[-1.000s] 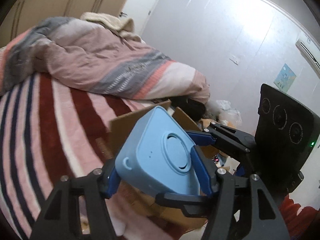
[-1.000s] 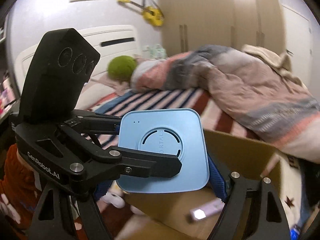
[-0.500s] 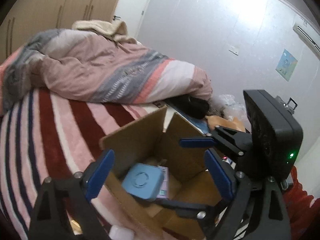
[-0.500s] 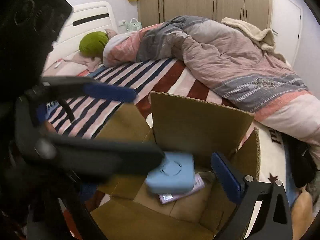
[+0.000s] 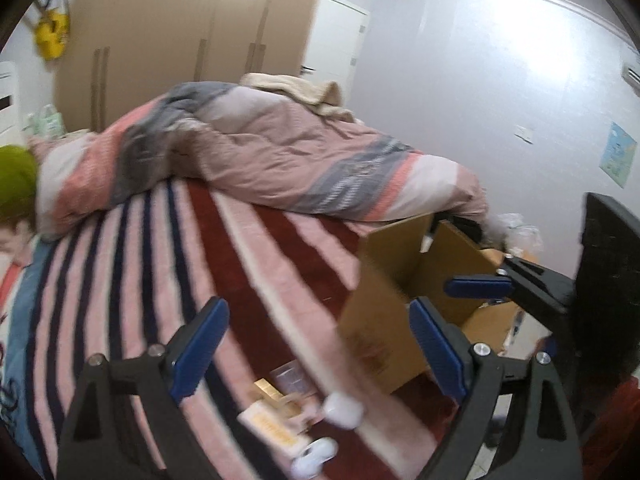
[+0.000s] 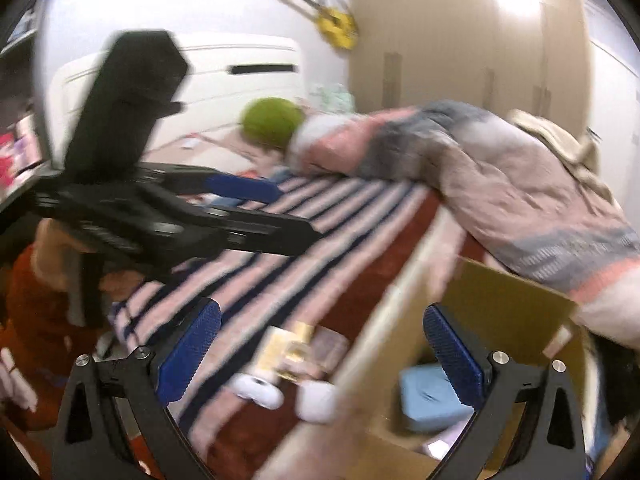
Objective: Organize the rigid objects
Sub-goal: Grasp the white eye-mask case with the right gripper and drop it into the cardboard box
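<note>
both grippers empty, small items waiting beside the box

on the left, the left gripper hangs over the striped bed with its jaws spread wide and nothing between them, aimed at the loose pile it would likely draw from next. that pile sits near the bed's edge: a yellow packet, a white case and a second white piece (all blurred, so exact kinds are hard to tell). they lie just beside the cardboard box, handy for a short carry. further right, the right gripper is also spread, straddling the box wall and holding nothing. inside the box rests the light blue device, lying flat on the bottom, probably already sorted.
</note>
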Motion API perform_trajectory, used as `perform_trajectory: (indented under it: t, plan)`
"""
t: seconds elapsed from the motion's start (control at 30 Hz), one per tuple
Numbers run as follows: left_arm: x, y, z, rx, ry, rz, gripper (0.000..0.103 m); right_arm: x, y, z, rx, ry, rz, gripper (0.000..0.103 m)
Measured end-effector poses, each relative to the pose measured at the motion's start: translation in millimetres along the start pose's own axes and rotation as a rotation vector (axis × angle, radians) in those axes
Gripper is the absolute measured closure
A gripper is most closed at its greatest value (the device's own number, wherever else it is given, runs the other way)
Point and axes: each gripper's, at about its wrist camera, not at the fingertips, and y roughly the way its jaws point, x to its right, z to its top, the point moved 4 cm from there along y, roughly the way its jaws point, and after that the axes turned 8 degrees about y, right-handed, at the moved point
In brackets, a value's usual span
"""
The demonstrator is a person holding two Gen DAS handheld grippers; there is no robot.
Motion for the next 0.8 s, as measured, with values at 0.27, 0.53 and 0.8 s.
perform_trajectory:
  t: [0.27, 0.53, 0.8]
  plan:
    - [-58.8, -21.2, -78.5, -0.031, -0.067, 0.12, 0.013, -74.9, 55.5, -43.8, -0.061, -0.02, 0.136, 0.001]
    - [-72.5, -7.1, -144.9, -0.078, -0.103, 0.083, 0.013, -54.5, 118.1, -123.1, -0.168, 0.14, -0.008, 0.011]
    - [-71.6, 4.9, -164.9, -0.107, -0.141, 0.058, 0.013, -36.9, 147.2, -148.6, -0.25, 0.193, -0.135, 0.042]
